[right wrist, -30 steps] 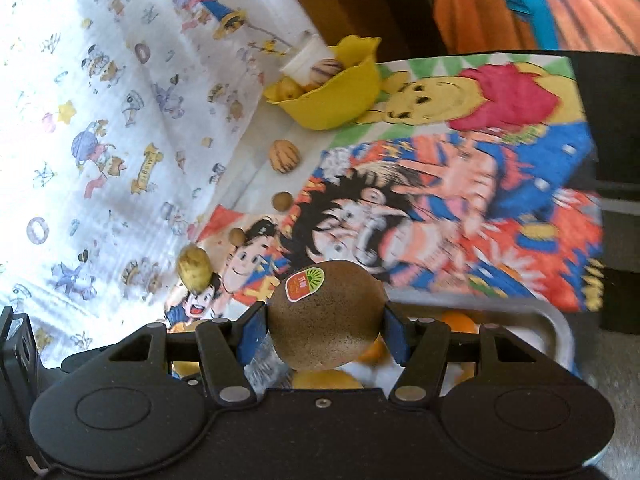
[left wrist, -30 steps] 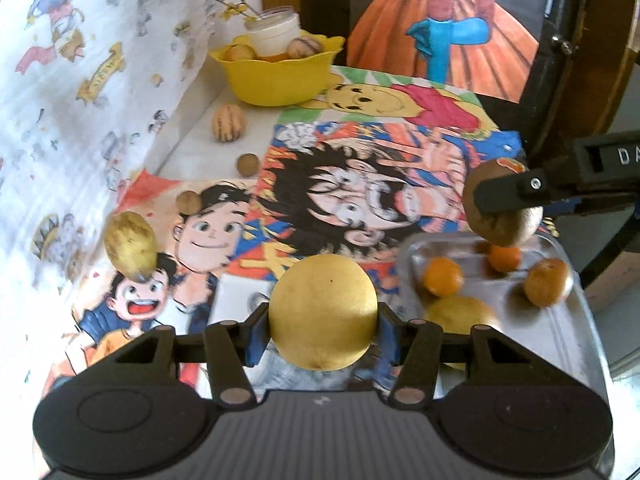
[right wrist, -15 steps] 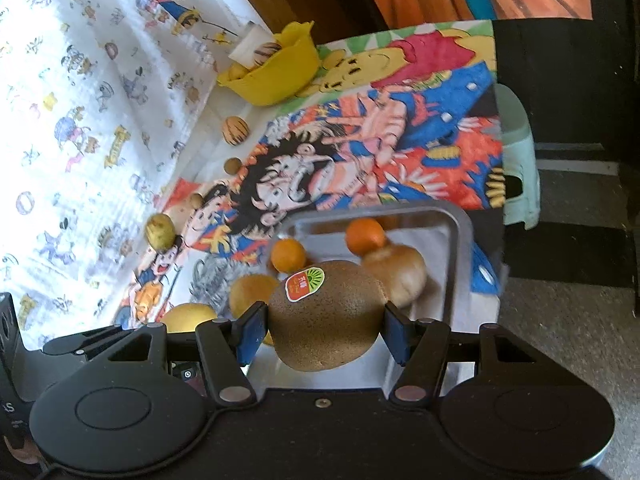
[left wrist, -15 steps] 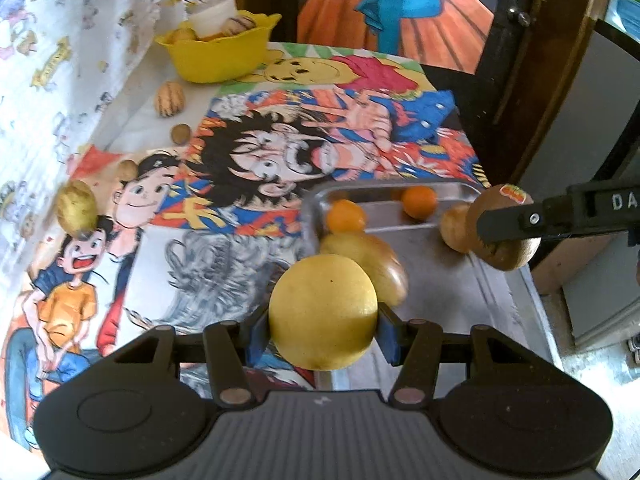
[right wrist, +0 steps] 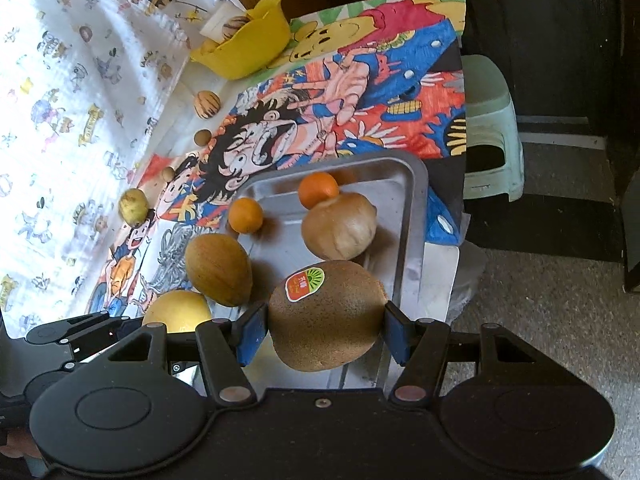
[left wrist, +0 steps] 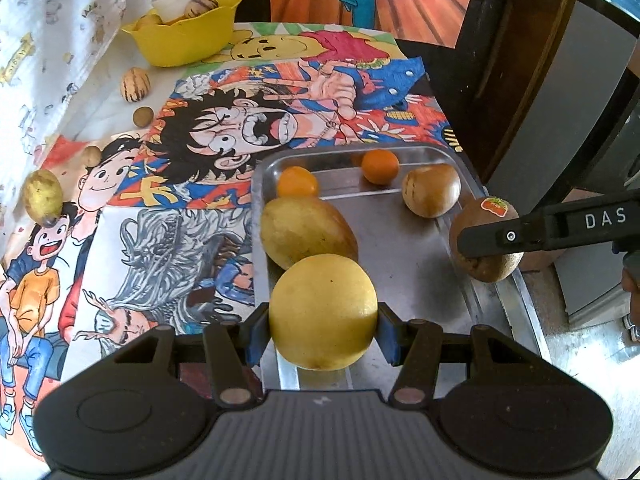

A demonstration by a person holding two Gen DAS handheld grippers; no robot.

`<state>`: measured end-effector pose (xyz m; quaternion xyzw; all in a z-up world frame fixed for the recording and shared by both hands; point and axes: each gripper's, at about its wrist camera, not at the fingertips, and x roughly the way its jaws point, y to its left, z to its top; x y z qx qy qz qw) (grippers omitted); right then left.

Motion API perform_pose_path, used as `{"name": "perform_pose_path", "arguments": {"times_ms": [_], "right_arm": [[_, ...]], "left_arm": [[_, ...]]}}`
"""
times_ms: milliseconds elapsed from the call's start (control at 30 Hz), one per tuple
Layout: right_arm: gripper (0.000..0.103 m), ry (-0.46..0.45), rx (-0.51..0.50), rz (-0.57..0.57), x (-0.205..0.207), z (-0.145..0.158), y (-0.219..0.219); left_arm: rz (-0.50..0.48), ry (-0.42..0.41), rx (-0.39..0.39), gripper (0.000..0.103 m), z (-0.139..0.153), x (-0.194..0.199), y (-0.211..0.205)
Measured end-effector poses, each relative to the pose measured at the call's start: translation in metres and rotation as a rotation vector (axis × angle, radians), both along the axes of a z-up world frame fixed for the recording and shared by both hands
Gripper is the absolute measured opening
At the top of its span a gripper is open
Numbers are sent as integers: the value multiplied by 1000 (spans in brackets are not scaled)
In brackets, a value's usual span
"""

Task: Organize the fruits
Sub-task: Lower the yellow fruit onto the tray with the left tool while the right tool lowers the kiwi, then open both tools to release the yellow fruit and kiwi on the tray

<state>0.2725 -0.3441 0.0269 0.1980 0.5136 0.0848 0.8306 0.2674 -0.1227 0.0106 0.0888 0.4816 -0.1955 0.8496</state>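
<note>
Fingers on my left gripper point(left wrist: 323, 334) are clamped on a round yellow fruit point(left wrist: 323, 312), blue pads on both flanks. It hangs over the near-left part of the steel tray point(left wrist: 412, 264), w/ the mango point(left wrist: 306, 231) just beyond it. Right gripper point(right wrist: 325, 338) fingers are clamped on the kiwi point(right wrist: 326, 314), long axis across the pads, sticker up, over the tray's near-right rim. Both loads look to be above tray level; drop is prob straight down. Left one seems tighter, imo: mango close ahead. Bare steel sits btwn the two loads. Past the tray's far-left corner, a pear point(left wrist: 42, 197) and a few nuts lie loose on the desk point(left wrist: 168, 240).
</note>
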Motion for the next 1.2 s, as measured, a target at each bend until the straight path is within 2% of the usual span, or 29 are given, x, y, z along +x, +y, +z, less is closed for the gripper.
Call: {"name": "perform_pose_path", "arguments": {"times_ms": [400, 1200], "right_arm": [[62, 34, 15, 22, 13, -12, 2], [64, 65, 45, -7, 11, -9, -1]], "left_arm": [[-4, 8, 31, 58, -10, 2, -10], [-11, 50, 50, 60, -10, 0, -10]]}}
